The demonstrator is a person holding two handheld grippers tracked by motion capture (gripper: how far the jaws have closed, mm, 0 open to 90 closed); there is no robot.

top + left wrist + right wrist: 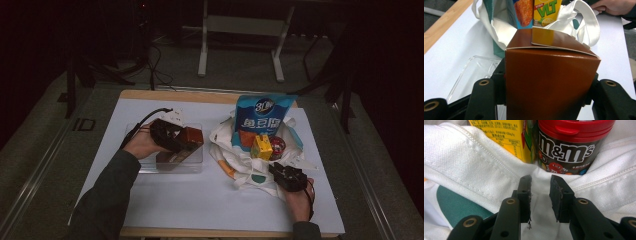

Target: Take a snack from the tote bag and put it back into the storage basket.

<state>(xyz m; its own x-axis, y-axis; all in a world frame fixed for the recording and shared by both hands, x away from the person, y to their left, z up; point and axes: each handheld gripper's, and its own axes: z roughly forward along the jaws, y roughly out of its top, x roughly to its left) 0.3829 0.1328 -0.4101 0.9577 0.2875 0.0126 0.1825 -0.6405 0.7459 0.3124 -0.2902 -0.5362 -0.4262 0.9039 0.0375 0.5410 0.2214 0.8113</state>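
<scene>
Your left gripper (pixel 176 140) is clamped on the brown carton (pixel 549 82), jaws pressing both its sides, above the clear tray (pixel 195 162) near the worktop's left edge. Your right gripper (pixel 541 195) pinches the white tote bag (pixel 474 167) at its rim, just below the M&M's tub (pixel 569 147) and yellow drink carton (pixel 504 137).

Black two-jaw claws (pixel 540 195) with brass-ringed screw holes – trailing black cables, dark grey-green sleeves (pixel 107 192)
</scene>
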